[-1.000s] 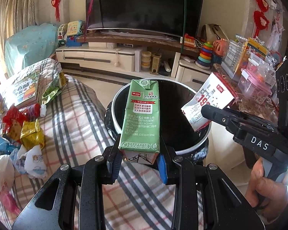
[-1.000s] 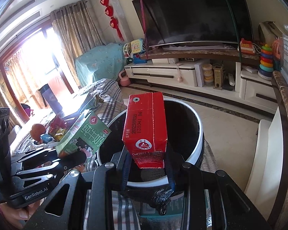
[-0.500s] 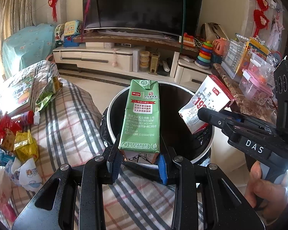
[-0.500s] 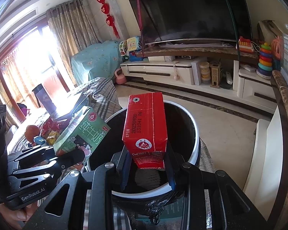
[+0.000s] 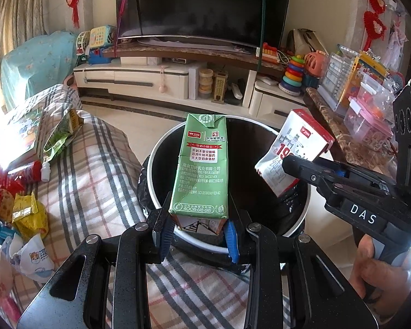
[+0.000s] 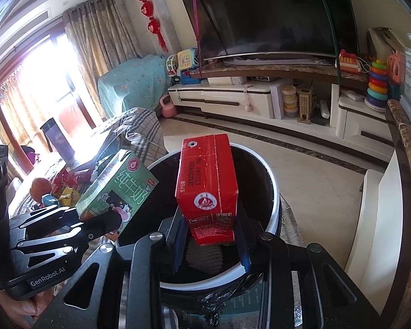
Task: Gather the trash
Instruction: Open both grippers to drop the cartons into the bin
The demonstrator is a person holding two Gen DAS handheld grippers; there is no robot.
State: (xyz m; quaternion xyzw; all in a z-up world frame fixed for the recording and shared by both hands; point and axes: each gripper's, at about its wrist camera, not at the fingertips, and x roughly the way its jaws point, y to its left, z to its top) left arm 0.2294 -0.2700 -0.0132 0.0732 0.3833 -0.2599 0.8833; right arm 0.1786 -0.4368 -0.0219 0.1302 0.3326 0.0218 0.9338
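On the far left, the checked cloth (image 5: 96,170) is strewn with wrappers (image 5: 24,213) waiting to be gathered, so this drop is only one round of the job. Next along, the left gripper (image 5: 198,233) is clamped on the bottom end of a green carton (image 5: 202,170), which stands nearly upright with its top leaning out over the mouth of the bin (image 5: 161,148). The bin, black-lined with a white rim, sits just beside the cloth's edge. To the right, the right gripper (image 6: 211,249) is likewise clenched on a red carton (image 6: 208,189) by its lower end, and that carton also hangs over the bin's opening, near the right part of the rim. The step in hand looks like letting both cartons fall in. To do it well, I would carry each carton a little further over the dark middle of the bin before letting go, since both gripped ends sit close to the near rim and a carton freed there could catch the rim and tumble onto the cloth or floor. Tipping the tops downward first should help them slide in. The two cartons are near each other, so releasing one at a time may keep them from knocking together.
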